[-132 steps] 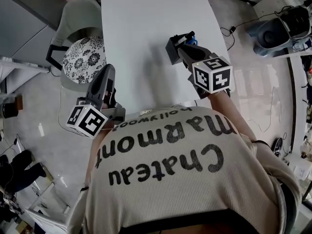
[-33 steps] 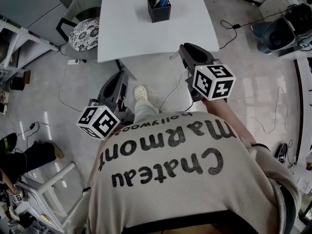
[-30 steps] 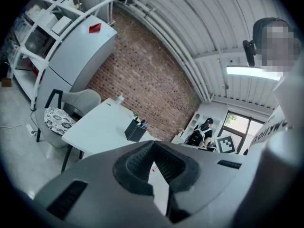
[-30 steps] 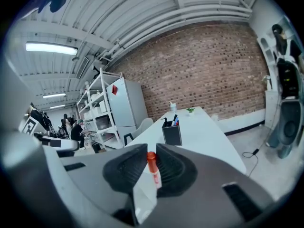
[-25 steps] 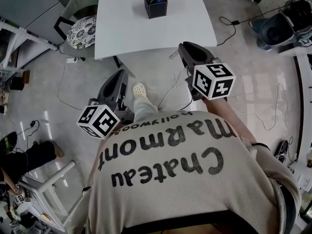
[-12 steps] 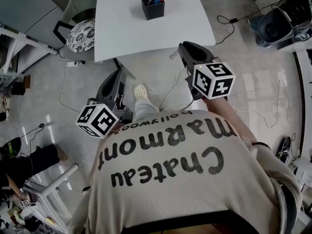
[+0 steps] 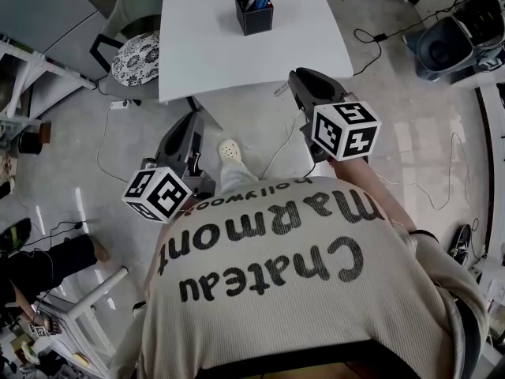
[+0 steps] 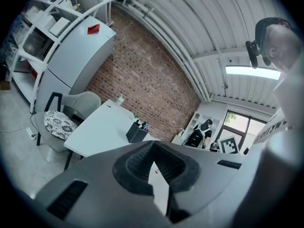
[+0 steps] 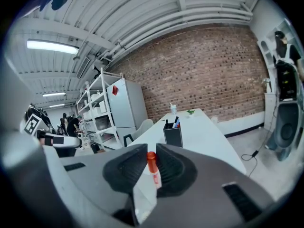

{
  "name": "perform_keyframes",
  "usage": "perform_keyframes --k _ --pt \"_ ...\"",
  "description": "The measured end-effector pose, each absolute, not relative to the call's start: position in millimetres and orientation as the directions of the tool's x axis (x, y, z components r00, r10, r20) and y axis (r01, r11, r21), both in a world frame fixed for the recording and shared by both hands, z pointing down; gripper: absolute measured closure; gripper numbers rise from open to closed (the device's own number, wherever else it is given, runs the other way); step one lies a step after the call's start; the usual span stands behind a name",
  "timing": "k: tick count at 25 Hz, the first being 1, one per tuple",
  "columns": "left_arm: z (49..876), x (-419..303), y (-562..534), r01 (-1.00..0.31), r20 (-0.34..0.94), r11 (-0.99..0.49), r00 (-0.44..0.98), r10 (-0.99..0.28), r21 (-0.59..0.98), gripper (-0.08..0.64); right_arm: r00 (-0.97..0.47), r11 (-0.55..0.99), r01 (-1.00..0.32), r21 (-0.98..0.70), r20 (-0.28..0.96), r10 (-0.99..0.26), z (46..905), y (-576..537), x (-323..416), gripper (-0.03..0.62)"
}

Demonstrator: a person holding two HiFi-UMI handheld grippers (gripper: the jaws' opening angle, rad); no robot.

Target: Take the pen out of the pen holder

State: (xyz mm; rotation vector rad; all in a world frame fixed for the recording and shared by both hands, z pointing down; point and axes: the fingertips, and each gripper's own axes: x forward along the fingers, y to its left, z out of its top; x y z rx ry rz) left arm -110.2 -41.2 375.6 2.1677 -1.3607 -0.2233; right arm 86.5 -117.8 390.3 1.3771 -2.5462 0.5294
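Observation:
A black pen holder (image 7: 255, 16) with several pens stands on the white table (image 7: 213, 61), well ahead of both grippers. It also shows in the left gripper view as the pen holder (image 8: 136, 134) and in the right gripper view as the pen holder (image 9: 173, 136). My right gripper (image 9: 151, 152) is shut on a red-capped pen (image 9: 152, 169), which stands upright between the pads. In the head view the right gripper (image 7: 298, 77) hangs over the floor, just short of the table's near edge. My left gripper (image 7: 195, 119) is lower left of it, its jaws together and empty (image 8: 153, 146).
A chair with a patterned cushion (image 7: 134, 58) stands at the table's left side. Cables (image 7: 371, 38) run over the floor to a dark bag (image 7: 446, 46) at the right. White shelving (image 7: 31, 61) is at the left. The person's shoe (image 7: 229, 150) is between the grippers.
Earliest, my right gripper was at the pen holder on the table; since then the person has stepped back from it. Over the last second both grippers have kept still.

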Motion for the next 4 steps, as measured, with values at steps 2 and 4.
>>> perform_keyframes --k 2,4 --pt "374.9 -114.5 -42.4 -0.775 0.149 -0.323 0.468 -0.871 0.544 0.56 -0.551 0.508 -0.835 -0.214 0.339 -0.763 389.8 -118.5 81.2 0.534" --pt "374.1 -117.8 -44.0 -0.774 0.146 -0.324 0.468 -0.872 0.545 0.56 -0.553 0.511 -0.833 -0.211 0.341 -0.76 389.7 -119.2 76.7 0.534"
